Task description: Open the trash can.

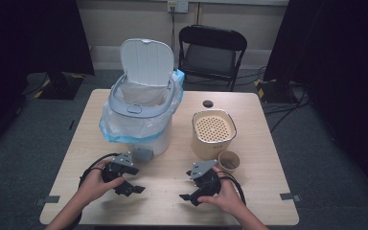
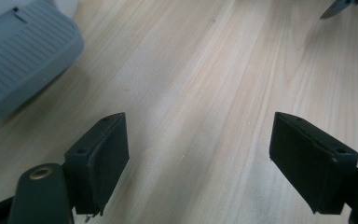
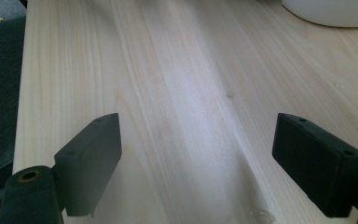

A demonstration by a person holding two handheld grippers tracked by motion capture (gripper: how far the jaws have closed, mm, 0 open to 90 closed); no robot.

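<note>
The left gripper (image 1: pixel 130 188) and right gripper (image 1: pixel 188 196) are held spread wide, nothing between the jaws, low over the wooden table (image 1: pixel 263 191); the bin (image 1: pixel 139 112) at 11 o'clock and canister (image 1: pixel 213 134) at 1 o'clock are seen from the high view; the grey pedal (image 2: pixel 23 51) is caught closely by the left gripper view; a black chair (image 1: pixel 212 52) stands beyond at 12.

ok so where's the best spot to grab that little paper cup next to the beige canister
Probably by the rim of the paper cup, coming from above with the right gripper, one jaw inside and one outside. It stands upright and open-topped, and the beige canister sits close behind it, which crowds a sideways grasp.
</note>
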